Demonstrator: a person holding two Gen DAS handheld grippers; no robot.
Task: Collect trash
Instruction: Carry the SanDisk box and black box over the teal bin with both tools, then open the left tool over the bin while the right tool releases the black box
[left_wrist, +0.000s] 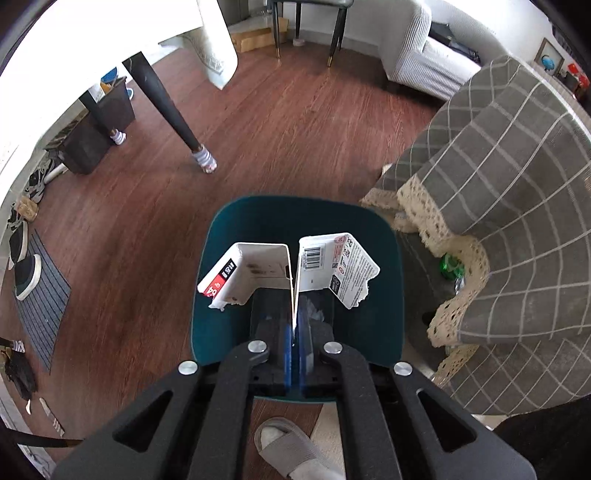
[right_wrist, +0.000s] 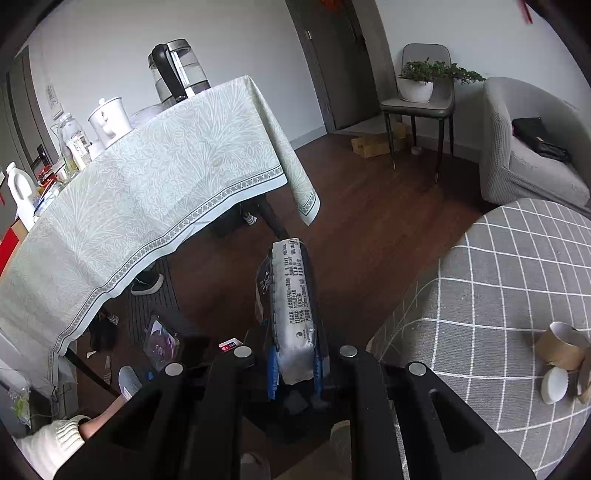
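Note:
My left gripper (left_wrist: 295, 314) points down into a dark teal bin (left_wrist: 280, 214) that stands on the wooden floor. It is shut on a torn white cardboard box (left_wrist: 258, 269). The box's two flaps spread left and right above the blue pads (left_wrist: 287, 343), one with a red label and one with a barcode. In the right wrist view my right gripper (right_wrist: 293, 332) is shut on a long silvery plastic packet (right_wrist: 291, 280) with printed text. The packet sticks out forward past the fingertips, above the floor.
A round table under a grey checked cloth (left_wrist: 517, 184) with a lace hem stands right of the bin, a green bottle (left_wrist: 452, 266) beneath it. On its top lie a brown paper cup (right_wrist: 565, 347) and a white lid (right_wrist: 554, 384). A dining table with a pale cloth (right_wrist: 147, 184) is on the left. A slippered foot (left_wrist: 284, 443) is behind the bin.

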